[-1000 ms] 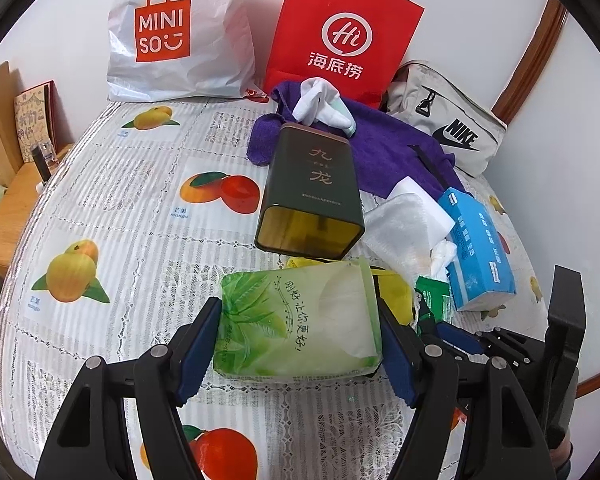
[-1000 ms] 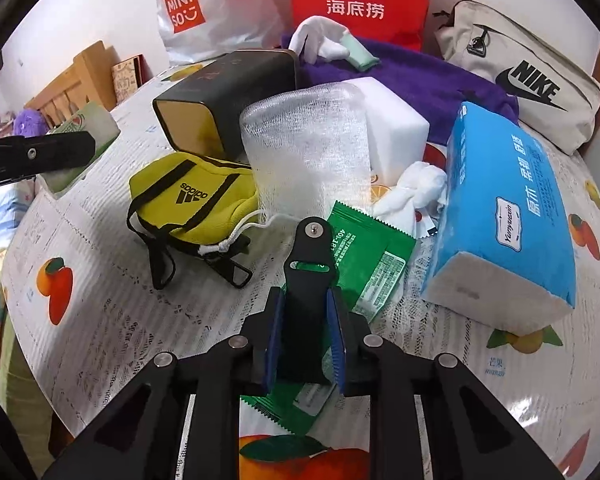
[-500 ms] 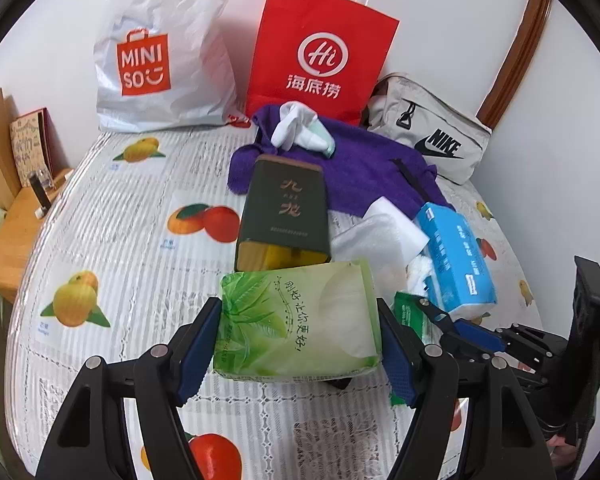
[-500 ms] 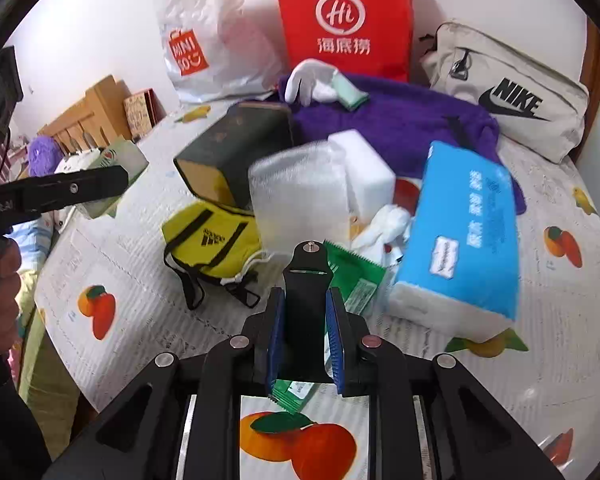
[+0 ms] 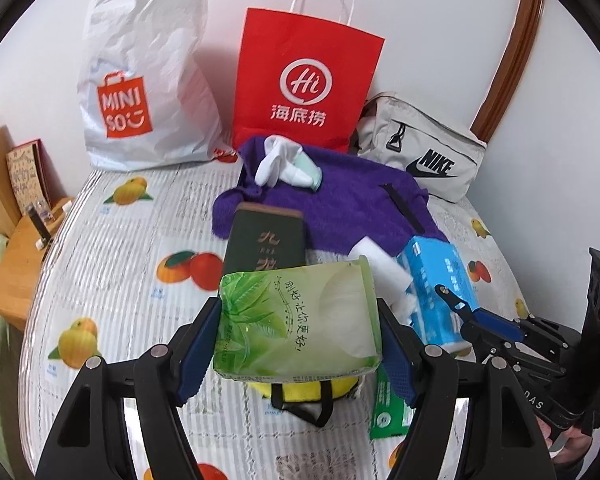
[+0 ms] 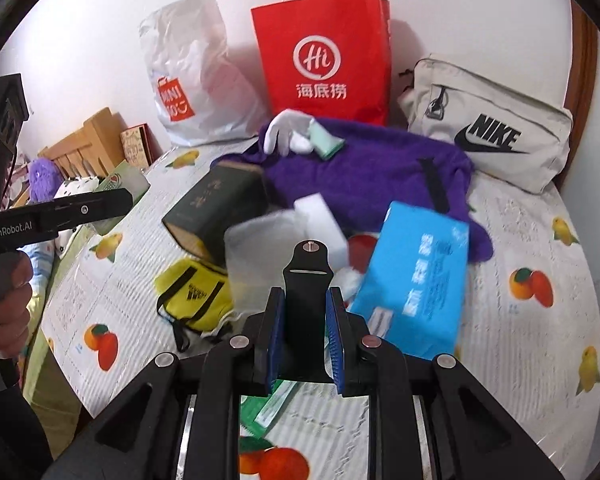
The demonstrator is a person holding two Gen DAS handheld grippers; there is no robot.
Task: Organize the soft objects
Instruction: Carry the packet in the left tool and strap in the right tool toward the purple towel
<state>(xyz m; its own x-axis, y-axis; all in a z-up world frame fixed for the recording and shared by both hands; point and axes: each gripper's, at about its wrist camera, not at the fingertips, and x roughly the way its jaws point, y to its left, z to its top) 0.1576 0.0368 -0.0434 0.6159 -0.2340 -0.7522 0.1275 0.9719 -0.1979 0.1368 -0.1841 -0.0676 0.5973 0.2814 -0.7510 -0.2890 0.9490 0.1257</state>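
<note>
On the left, the left tongs [image 5: 298, 354] are clenched on a soft green plastic-wrapped tissue pack [image 5: 298, 322], held in the air above the fruit-print tabletop [image 5: 112, 264]. Under it lie a yellow Adidas drawstring pouch [image 6: 194, 294] and a dark green rectangular tin [image 5: 266, 242] on its side. To carry this step well, I would keep the squeeze light, since the pack looks as if it dents easily, and take it high over the tin toward either the white crinkled Miniso plastic bag [image 5: 140, 80] or the red paper carrier bag [image 5: 308, 84] at the wall; which one is meant I cannot tell.

Further right sit a purple fleece garment [image 5: 352, 200], a blue soft tissue pack [image 6: 414, 276] and a beige Nike waist bag [image 6: 496, 140]. The right tongs [image 6: 304, 334] are closed around a black wedge-shaped piece between their blue pads, and hang above a green sachet [image 6: 270, 404].

Compared with a second ago, the green pack has gone up from the tabletop, and both tongs have drawn up and back, so the bags' tops now show.
</note>
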